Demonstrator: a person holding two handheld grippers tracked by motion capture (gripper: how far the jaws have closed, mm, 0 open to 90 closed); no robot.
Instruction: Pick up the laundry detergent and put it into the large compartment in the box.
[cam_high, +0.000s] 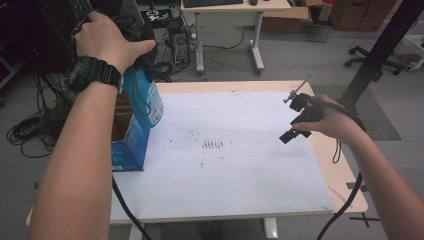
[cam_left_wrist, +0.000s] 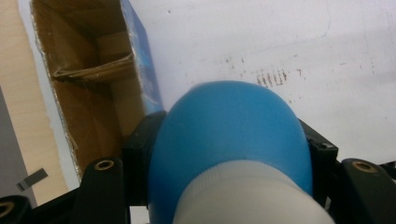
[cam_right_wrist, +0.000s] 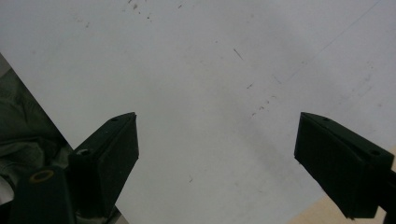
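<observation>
A blue bottle (cam_high: 144, 101) with a white neck hangs over the open top of a blue cardboard box (cam_high: 128, 145) at the table's left edge. My left gripper (cam_high: 141, 64) is shut on it, largely covered by the hand with a black watch. In the left gripper view both black jaws press the sides of the blue bottle (cam_left_wrist: 229, 135), and the box (cam_left_wrist: 88, 88) shows its bare brown inside below. My right gripper (cam_high: 295, 128) hovers over the right part of the white sheet (cam_high: 235, 170). It stands open (cam_right_wrist: 217, 154) with nothing between its jaws.
The white sheet covers most of a light wooden table (cam_high: 346, 172) and carries dark smudges (cam_high: 214, 145) near its middle. Cables (cam_high: 30, 127) lie on the floor at the left. A desk (cam_high: 230, 20) stands behind, and a black post (cam_high: 380, 47) rises at the right.
</observation>
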